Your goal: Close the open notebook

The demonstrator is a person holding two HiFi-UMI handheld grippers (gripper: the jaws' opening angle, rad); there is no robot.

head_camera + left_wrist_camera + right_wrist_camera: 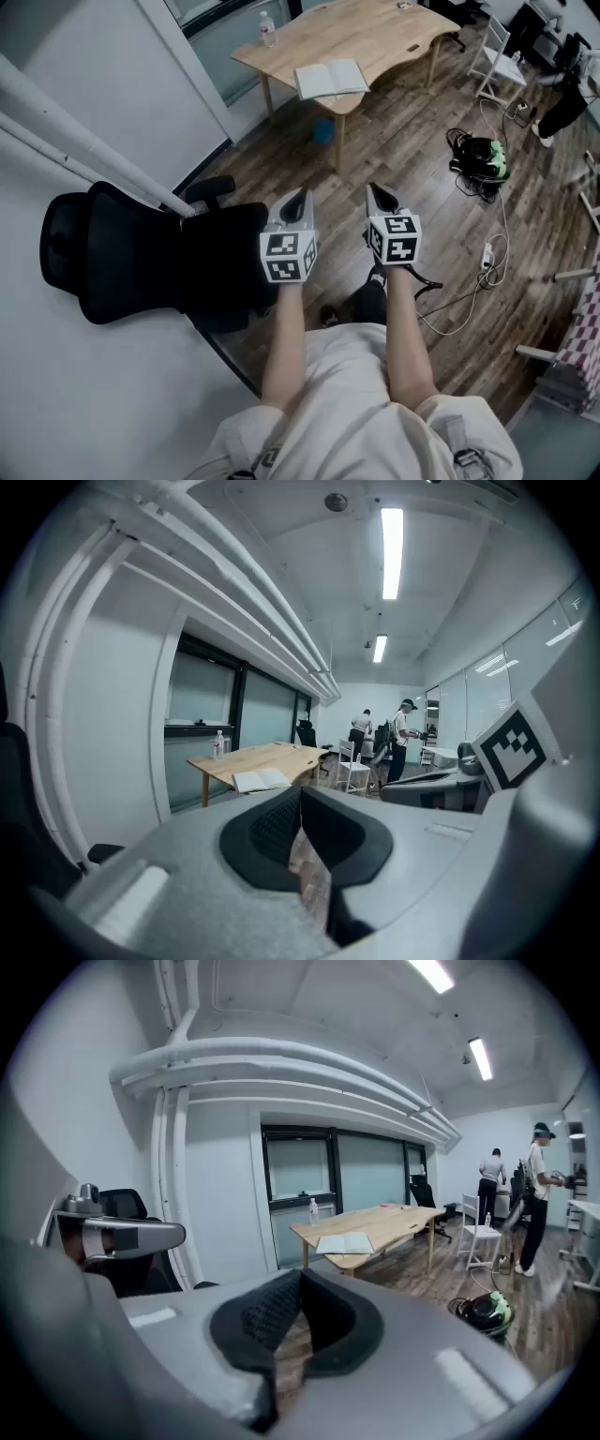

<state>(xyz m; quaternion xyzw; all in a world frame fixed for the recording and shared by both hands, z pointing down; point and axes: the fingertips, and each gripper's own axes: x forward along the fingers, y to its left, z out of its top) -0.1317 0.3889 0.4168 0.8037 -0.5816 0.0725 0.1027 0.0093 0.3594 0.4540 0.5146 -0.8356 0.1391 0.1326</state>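
Notebook: the notebook lies open and face up, two pale pages spread flat on either side of a centre fold, forming a wide rectangle.
Where it lies: on the table, at the edge nearest the person and above one table leg, well apart from both grippers across a stretch of floor.
Table: light wood with a smooth matt top, a wavy rounded outline and slim wooden legs. A clear plastic bottle stands upright at the corner next to the glazed wall.
Left gripper: the left gripper is held out a little below level. Its smooth grey jaws are pressed together to a point with nothing between them, and their inner faces are lined with black, finely textured pads.
Right gripper: the right gripper, just beside the left, likewise has its jaws meeting tip to tip and empty. Each gripper carries a white cube printed with black square markers.
Floor: dark wood planks with visible grain. White cables trail across them, and a rounded green-and-black object sits near the table.
Chair: a black office chair with a curved back and an armrest stands at the person's left, by the white wall.
Pipes: round white pipes run side by side along that wall.
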